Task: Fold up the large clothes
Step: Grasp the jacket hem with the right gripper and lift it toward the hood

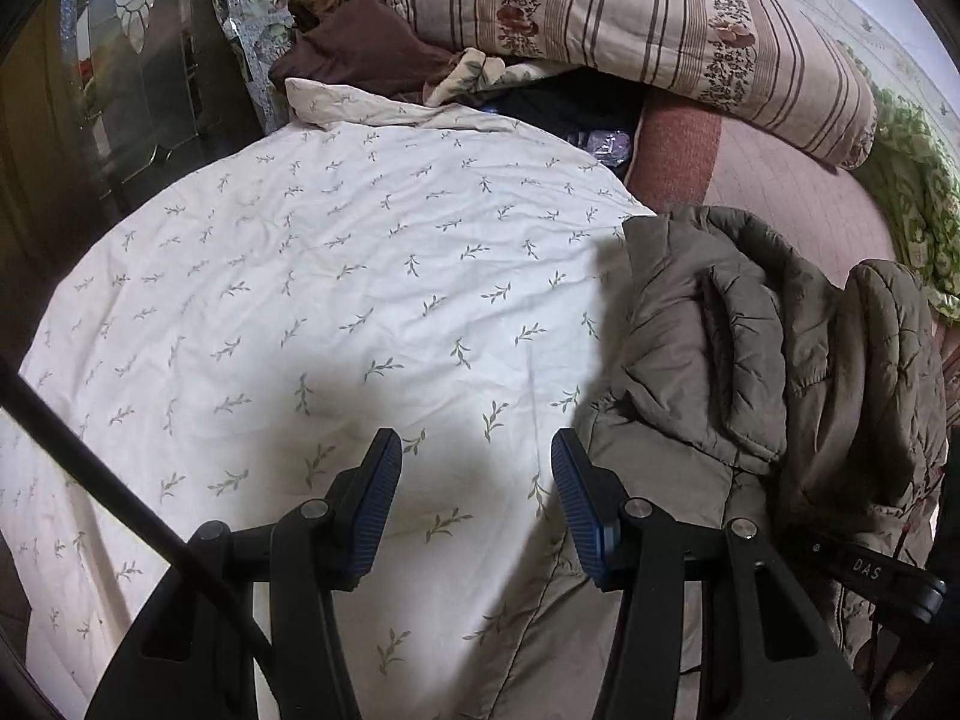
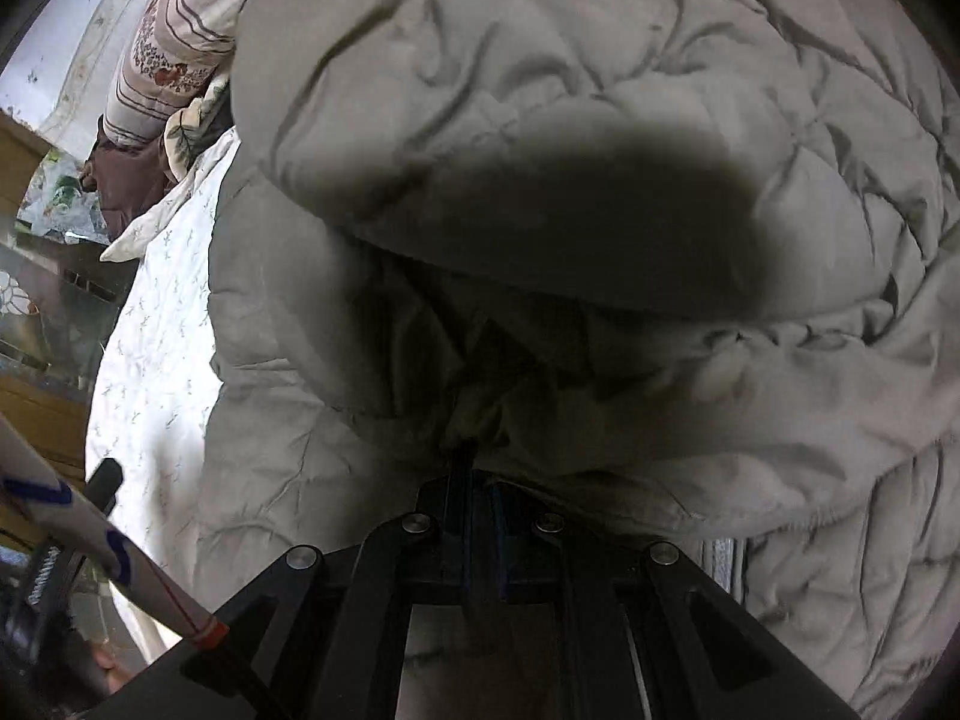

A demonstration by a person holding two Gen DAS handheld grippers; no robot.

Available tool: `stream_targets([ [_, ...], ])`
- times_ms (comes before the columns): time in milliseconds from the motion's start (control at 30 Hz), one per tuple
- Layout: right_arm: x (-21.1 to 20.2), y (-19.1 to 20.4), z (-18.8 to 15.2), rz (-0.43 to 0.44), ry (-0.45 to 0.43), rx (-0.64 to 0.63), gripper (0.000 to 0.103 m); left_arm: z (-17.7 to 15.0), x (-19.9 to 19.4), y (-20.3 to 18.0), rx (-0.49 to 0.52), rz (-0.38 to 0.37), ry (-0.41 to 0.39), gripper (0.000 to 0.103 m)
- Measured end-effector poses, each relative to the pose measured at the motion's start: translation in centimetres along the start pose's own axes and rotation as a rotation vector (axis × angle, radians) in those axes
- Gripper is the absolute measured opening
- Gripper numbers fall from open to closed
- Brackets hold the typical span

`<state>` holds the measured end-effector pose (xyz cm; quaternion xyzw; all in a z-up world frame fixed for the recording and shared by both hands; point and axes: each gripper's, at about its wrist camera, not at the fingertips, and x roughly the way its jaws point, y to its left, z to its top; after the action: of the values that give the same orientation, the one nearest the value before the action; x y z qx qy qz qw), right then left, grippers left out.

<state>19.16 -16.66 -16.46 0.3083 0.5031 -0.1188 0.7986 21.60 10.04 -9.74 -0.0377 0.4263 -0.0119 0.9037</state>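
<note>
A large olive-grey quilted jacket [image 1: 738, 348] lies bunched on the right side of a bed, on a white sheet with a leaf print [image 1: 336, 276]. My left gripper [image 1: 477, 468] is open and empty, low over the sheet just left of the jacket's hem. In the right wrist view the jacket [image 2: 540, 120] fills most of the frame. My right gripper [image 2: 477, 468] is shut on a pinched fold of the jacket's fabric at its lower edge. Part of the right gripper's body [image 1: 870, 576] shows at the jacket's near right edge in the left wrist view.
A striped floral quilt [image 1: 630, 18] is folded at the head of the bed, with brown clothes [image 1: 360, 42] beside it. A pink blanket [image 1: 780, 180] lies under the jacket. A dark glass cabinet [image 1: 120, 90] stands left of the bed.
</note>
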Motion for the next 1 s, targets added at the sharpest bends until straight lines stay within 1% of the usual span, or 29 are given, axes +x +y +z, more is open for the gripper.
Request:
stream_targets([
  [100,-1.3,0.7,0.0,-0.024,-0.037,-0.045,0.011,0.0,0.2,-0.5,0.006,0.012,0.008,0.051],
  [167,-2.4,1.3,0.0,-0.02,-0.045,-0.101,0.028,-0.1,0.3,-0.6,0.012,0.021,0.01,0.051],
  [200,-3.2,1.5,0.0,-0.015,-0.058,-0.126,0.046,-0.1,0.2,-0.7,0.014,0.021,0.008,0.051],
  [233,-3.9,1.4,-0.1,-0.011,-0.074,-0.14,0.058,-0.2,0.1,-0.9,0.019,0.021,0.004,0.051],
  [267,-4.8,1.2,-0.3,-0.008,-0.091,-0.152,0.059,-0.3,0.0,-1.1,0.023,0.024,-0.003,0.051],
  [433,-9.8,-1.2,-0.1,0.052,-0.104,-0.178,0.059,-0.9,-0.7,-2.5,0.068,0.012,-0.02,0.051],
  [500,-12.7,-3.1,1.0,0.042,-0.155,-0.179,0.059,-1.3,-1.0,-3.4,0.093,-0.003,-0.029,0.051],
  [533,-13.8,-3.7,1.8,0.023,-0.184,-0.176,0.059,-1.4,-1.1,-4.0,0.109,-0.01,-0.034,0.052],
  [633,-16.4,-5.8,5.7,-0.078,-0.28,-0.155,0.059,-1.9,-1.0,-5.6,0.15,-0.021,-0.048,0.053],
  [700,-16.6,-6.9,9.2,-0.16,-0.33,-0.131,0.059,-2.3,-0.9,-6.7,0.178,-0.025,-0.059,0.053],
  [767,-15.7,-7.5,12.2,-0.216,-0.357,-0.116,0.057,-2.6,-0.8,-7.5,0.201,-0.027,-0.067,0.053],
  [800,-14.9,-8.0,13.8,-0.237,-0.363,-0.106,0.051,-2.7,-0.8,-7.9,0.212,-0.027,-0.072,0.053],
  [833,-13.7,-8.3,15.2,-0.257,-0.354,-0.1,0.047,-2.7,-0.8,-8.1,0.217,-0.027,-0.075,0.053],
  [867,-12.2,-8.5,16.4,-0.273,-0.335,-0.081,0.046,-2.8,-0.8,-8.3,0.219,-0.028,-0.074,0.053],
  [900,-10.9,-8.7,17.1,-0.262,-0.314,-0.06,0.045,-2.7,-0.8,-8.3,0.215,-0.032,-0.07,0.053],
  [933,-9.0,-9.1,17.6,-0.222,-0.257,-0.04,0.044,-2.6,-0.9,-8.3,0.212,-0.036,-0.065,0.053],
  [967,-7.1,-9.5,17.5,-0.177,-0.182,-0.023,0.043,-2.5,-0.9,-8.2,0.207,-0.041,-0.056,0.053],
  [1000,-5.8,-9.6,16.9,-0.143,-0.126,-0.02,0.042,-2.3,-0.9,-8.2,0.202,-0.05,-0.044,0.053],
])
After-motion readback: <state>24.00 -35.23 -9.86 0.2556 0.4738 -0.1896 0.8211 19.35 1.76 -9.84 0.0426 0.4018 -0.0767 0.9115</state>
